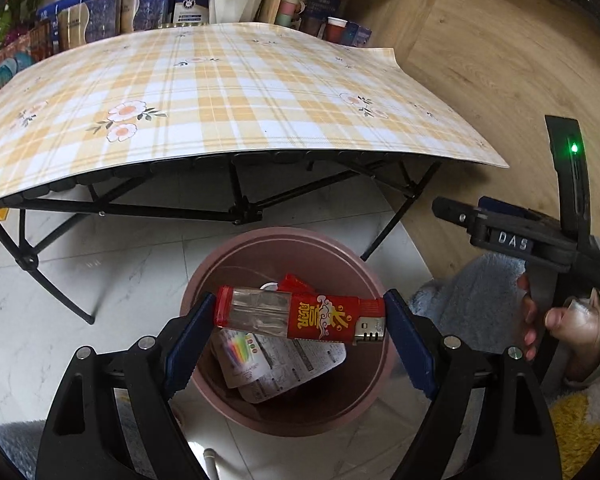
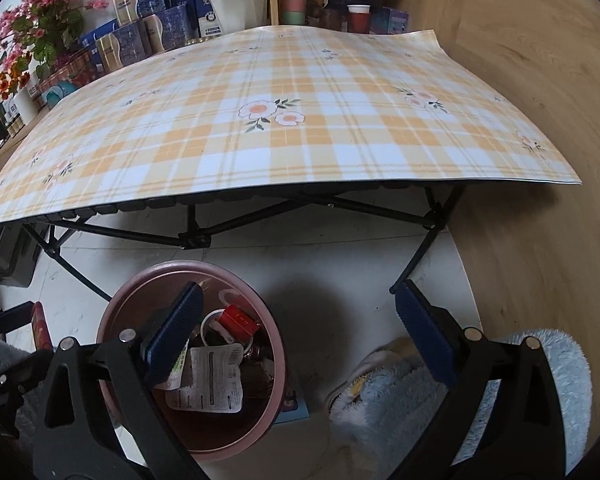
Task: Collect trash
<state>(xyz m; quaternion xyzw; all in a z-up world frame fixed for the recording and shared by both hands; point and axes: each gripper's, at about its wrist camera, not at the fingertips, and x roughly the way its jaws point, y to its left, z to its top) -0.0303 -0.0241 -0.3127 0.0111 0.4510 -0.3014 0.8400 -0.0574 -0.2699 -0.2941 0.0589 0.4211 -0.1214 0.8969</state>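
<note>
A red lighter (image 1: 300, 316) with a clear end lies crosswise between the blue pads of my left gripper (image 1: 300, 322), which is shut on its two ends. It hangs just above the mouth of a pink round bin (image 1: 284, 236) on the white floor. Inside the bin lie printed paper packaging (image 1: 268, 364) and a red wrapper. My right gripper (image 2: 298, 292) stands wide open with nothing between its fingers, its left pad over the bin's rim (image 2: 172, 268). The bin holds paper packaging (image 2: 208, 384) and a small red box (image 2: 240, 322). The lighter (image 2: 40, 328) shows at the left edge.
A folding table with a yellow plaid cloth (image 1: 220, 92) stands just behind the bin, on black crossed legs (image 2: 196, 236). Fluffy blue slippers (image 2: 420, 380) lie to the right on the floor. A hand (image 1: 568, 328) grips the right tool. Boxes, cups and potted plants fill the shelves behind.
</note>
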